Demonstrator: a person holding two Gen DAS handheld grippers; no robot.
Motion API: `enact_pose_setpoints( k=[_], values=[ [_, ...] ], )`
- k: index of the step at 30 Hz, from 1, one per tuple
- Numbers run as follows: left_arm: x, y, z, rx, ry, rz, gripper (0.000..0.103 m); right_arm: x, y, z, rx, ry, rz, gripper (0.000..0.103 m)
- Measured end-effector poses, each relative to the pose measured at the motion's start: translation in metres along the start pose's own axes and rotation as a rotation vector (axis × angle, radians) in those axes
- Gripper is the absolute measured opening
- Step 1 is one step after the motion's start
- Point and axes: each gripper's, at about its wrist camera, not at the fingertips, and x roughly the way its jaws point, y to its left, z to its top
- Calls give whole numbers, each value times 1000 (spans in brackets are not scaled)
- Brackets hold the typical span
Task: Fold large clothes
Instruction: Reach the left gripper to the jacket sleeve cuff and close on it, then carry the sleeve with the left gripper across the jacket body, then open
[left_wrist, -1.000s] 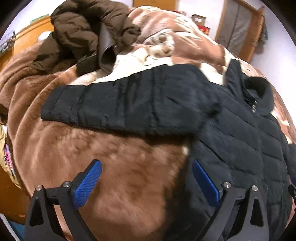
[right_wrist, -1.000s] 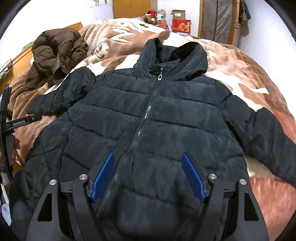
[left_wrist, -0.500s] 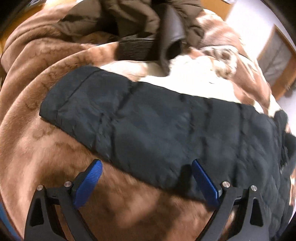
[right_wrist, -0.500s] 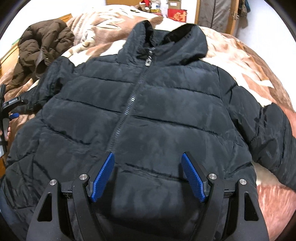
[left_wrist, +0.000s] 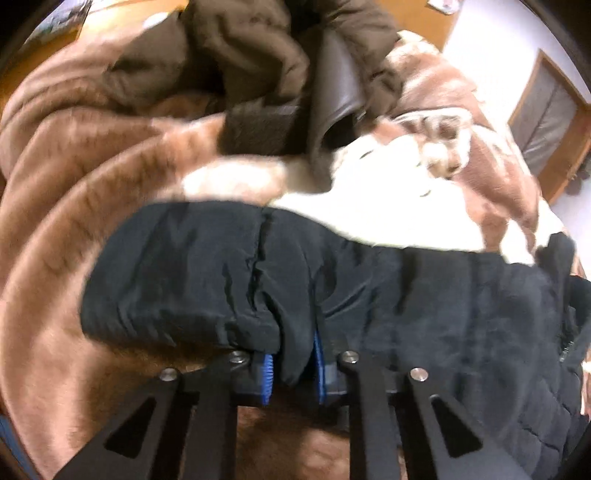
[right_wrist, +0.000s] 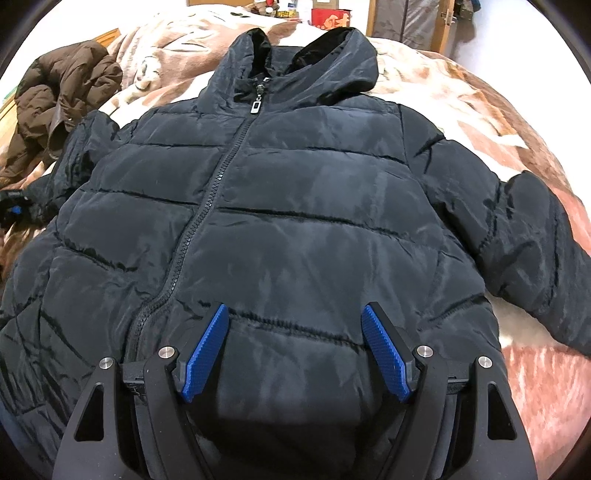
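Black puffy jacket (right_wrist: 295, 229) lies flat on its back on the bed, zipped up, hood pointing away and bottom edge close to the camera.

Its long way runs from the near edge of the bed up to the hood (right_wrist: 306, 62). On the left, the left gripper (left_wrist: 293, 365) has just been closing, and its blue pads now pinch the edge of the sleeve (left_wrist: 229, 280) near the cuff; that sleeve sticks out sideways over the fluffy brown blanket (left_wrist: 74, 184). A brown coat (right_wrist: 62, 107) sits bunched up past it. In the middle, the right gripper (right_wrist: 295, 354) hangs wide over the jacket's bottom part, holding nothing. The other sleeve (right_wrist: 532, 240) slants out to the right.
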Motion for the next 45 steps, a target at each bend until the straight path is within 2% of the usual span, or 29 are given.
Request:
enact_pose_setpoints(
  k=[4,10,13,16,20,27,30,32,35,36,39,45],
  values=[
    [-55,-22,15,59,-81,-65,14,-13,-4,-7,17,-13,7,75],
    [-150,-90,32,193,-206,-225,14,-37,-14,-17,52,-48,24,75],
    [-182,-133,27,272,-228,-320,14,-48,-23,-22,78,-69,28,75],
    [-199,-181,9,361,-219,-407,14,-59,-36,-27,109,-87,26,75],
    [-192,-248,-27,471,-145,-508,14,-68,-53,-35,146,-97,17,75],
    [-138,-328,-110,601,53,-567,15,-65,-79,-49,201,-77,-2,75],
    [-103,-352,-136,620,161,-560,28,-61,-86,-54,215,-65,-12,75],
    [-89,-362,-153,620,224,-586,48,-59,-89,-54,221,-61,-17,75],
    [-99,-369,-175,638,237,-653,70,-59,-91,-55,226,-62,-20,75],
    [-104,-373,-179,644,237,-679,73,-59,-92,-56,227,-65,-21,75],
    [-123,-379,-183,674,220,-744,74,-63,-90,-52,231,-80,-18,75],
    [-153,-351,-161,647,193,-830,76,-74,-81,-35,227,-135,12,75]
  ],
)
